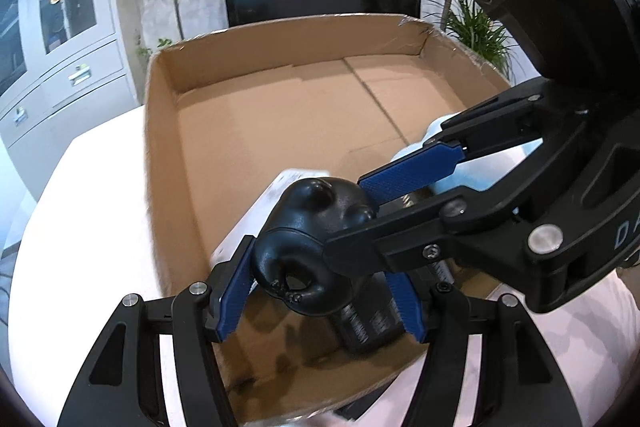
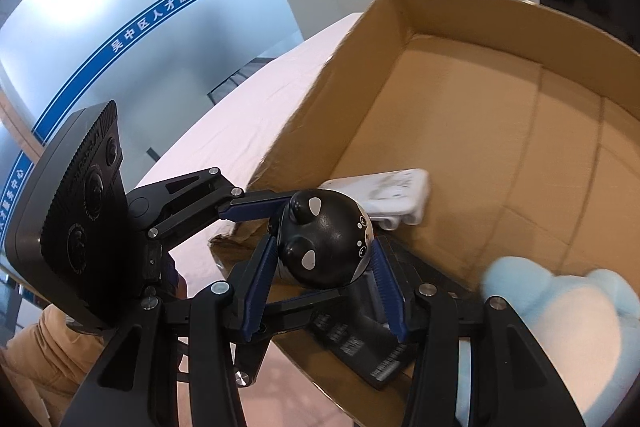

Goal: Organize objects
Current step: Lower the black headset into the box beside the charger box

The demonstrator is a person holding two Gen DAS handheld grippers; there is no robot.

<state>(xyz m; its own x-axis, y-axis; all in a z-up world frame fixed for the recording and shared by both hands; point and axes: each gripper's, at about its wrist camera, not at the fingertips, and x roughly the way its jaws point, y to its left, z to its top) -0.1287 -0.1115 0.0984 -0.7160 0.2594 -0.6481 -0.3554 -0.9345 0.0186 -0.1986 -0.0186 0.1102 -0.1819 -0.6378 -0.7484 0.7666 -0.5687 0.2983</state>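
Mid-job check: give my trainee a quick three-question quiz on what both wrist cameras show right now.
1. True or false: the black panda-faced ball rests on the floor of the cardboard box.
2. Which gripper clamps the ball? A) left gripper only B) right gripper only C) both
3. Fill in: the plush toy in the box is light ____.
Key: 1 false, it is held in the air; 2 C; 3 blue.
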